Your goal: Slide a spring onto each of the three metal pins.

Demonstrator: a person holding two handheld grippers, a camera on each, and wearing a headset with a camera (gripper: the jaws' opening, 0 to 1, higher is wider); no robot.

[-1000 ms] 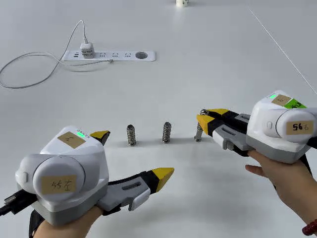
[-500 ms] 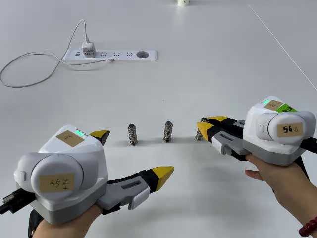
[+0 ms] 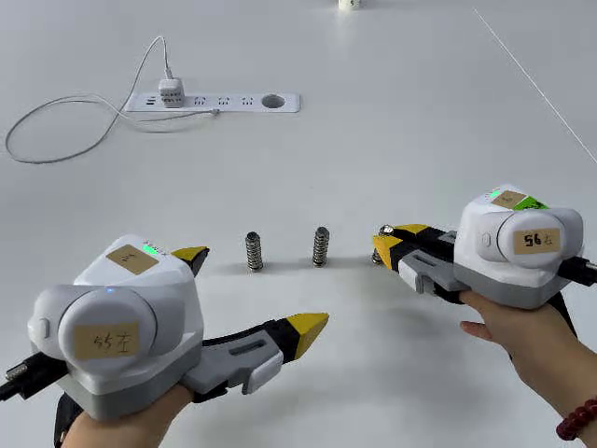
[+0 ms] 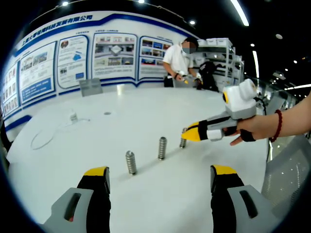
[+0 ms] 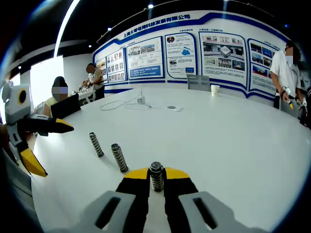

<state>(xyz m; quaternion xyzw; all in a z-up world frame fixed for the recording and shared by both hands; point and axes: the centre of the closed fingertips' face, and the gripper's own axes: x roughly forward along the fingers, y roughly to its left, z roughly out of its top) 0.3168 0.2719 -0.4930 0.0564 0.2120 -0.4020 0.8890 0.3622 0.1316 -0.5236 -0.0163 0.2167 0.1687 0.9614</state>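
White laminate tabletop (image 3: pixel 392 121) in a display hall with blue wall panels (image 5: pixel 194 43). Left gripper (image 3: pixel 252 289) is held low, jaws wide apart. Right gripper (image 3: pixel 382 236) clamps the third coiled metal spring (image 5: pixel 156 177), in line with the upright middle spring (image 3: pixel 321 246) and leftmost spring (image 3: pixel 254 252).

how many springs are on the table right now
3. The left spring and middle spring stand upright in a row, untouched. The third spring is at the row's right end, held between the right gripper's tips.

Label (image 3: pixel 110 342) on left hand-held gripper (image 3: pixel 249 288): 55
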